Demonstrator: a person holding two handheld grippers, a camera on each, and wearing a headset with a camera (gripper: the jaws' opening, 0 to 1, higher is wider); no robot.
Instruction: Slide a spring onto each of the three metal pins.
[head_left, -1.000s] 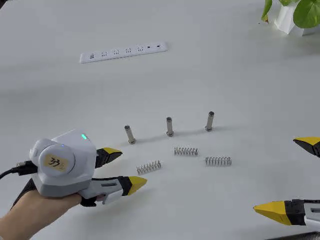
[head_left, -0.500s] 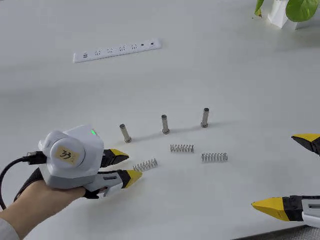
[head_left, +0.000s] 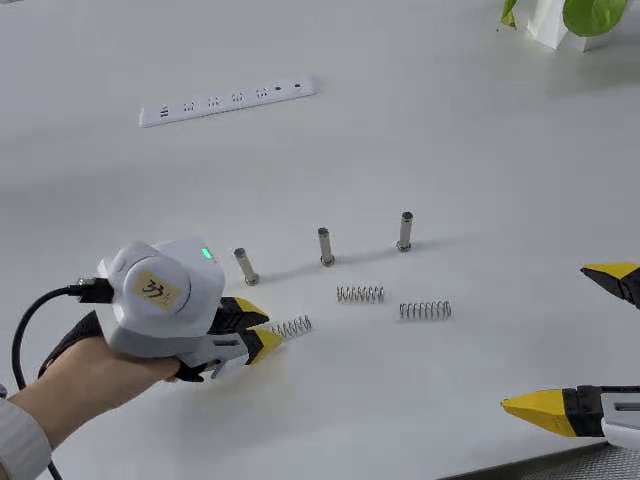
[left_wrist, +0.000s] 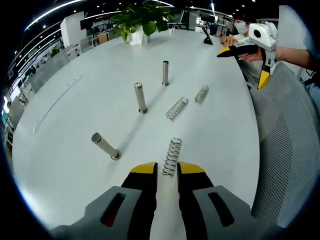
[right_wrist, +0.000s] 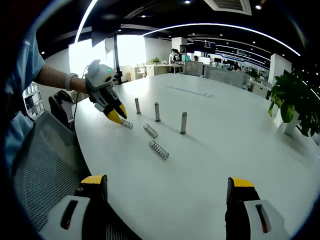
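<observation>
1. Two tools sit nearest the person in the head view. The left tool is at about 8 o'clock, held in a hand, and the right tool is at about 4 o'clock.
2. The left tool's jaws stand narrow, with a slim gap between the yellow tips. The right tool's jaws stand wide apart and hold nothing.
3. In the left gripper view, the near end of the nearest spring lies between the left tool's tips on the white surface. I cannot tell whether the tips touch it.
4. Two more springs lie flat farther on. The middle spring is at the nearest spring's 2 o'clock, and the right spring is at the middle spring's 4 o'clock, near it but apart. Every spring lies on the surface, apart from the pins.
5. Three pins stand in a row beyond the springs. The left pin leans toward 11 o'clock, while the middle pin and the right pin stand upright.
6. Far off, a power strip lies at 11 o'clock and a potted plant stands at 1 o'clock.
</observation>
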